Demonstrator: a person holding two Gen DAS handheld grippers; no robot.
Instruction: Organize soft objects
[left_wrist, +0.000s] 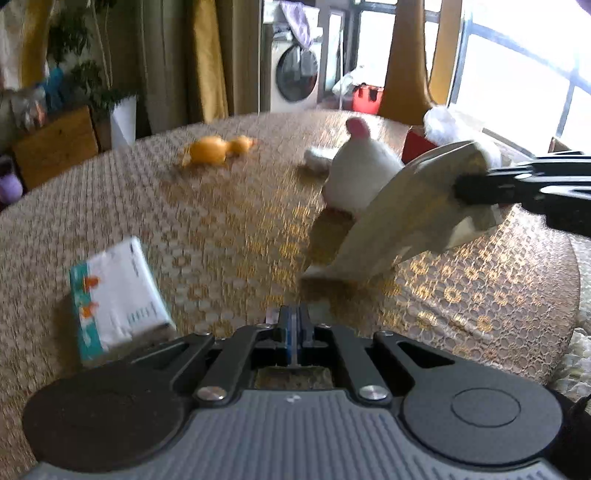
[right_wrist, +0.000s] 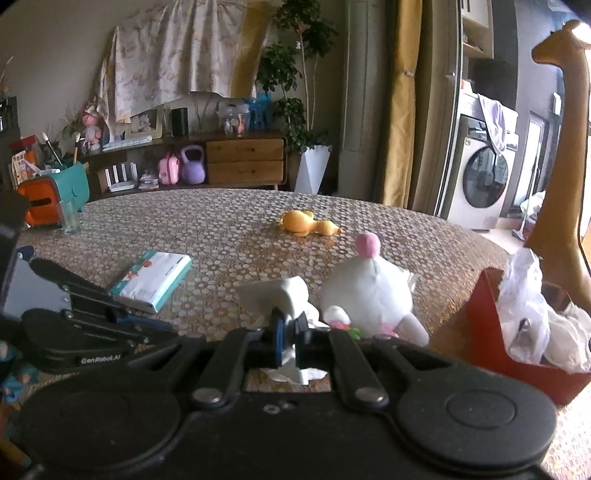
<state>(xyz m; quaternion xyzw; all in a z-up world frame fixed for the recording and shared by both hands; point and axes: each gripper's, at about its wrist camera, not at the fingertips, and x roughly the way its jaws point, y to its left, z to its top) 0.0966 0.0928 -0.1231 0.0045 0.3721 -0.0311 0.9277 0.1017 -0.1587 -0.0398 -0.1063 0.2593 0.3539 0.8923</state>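
Observation:
My right gripper (right_wrist: 290, 328) is shut on a white tissue sheet (right_wrist: 280, 295). In the left wrist view it comes in from the right (left_wrist: 469, 190), and the tissue sheet (left_wrist: 388, 229) hangs from it down to the tablecloth. Just behind the sheet a white plush toy (left_wrist: 360, 177) with a pink top stands on the table, also seen from the right wrist (right_wrist: 369, 295). A yellow duck toy (left_wrist: 214, 149) (right_wrist: 306, 223) lies farther back. My left gripper (left_wrist: 294, 325) is shut with nothing between its fingers and hovers low over the table, left of the tissue (right_wrist: 162, 326).
A wrapped tissue pack (left_wrist: 114, 295) (right_wrist: 151, 278) lies on the left of the table. A red box (right_wrist: 495, 332) stuffed with white plastic bags (right_wrist: 528, 295) stands at the right edge. A glass (right_wrist: 70, 218) and an orange-teal container (right_wrist: 51, 199) sit at the far left.

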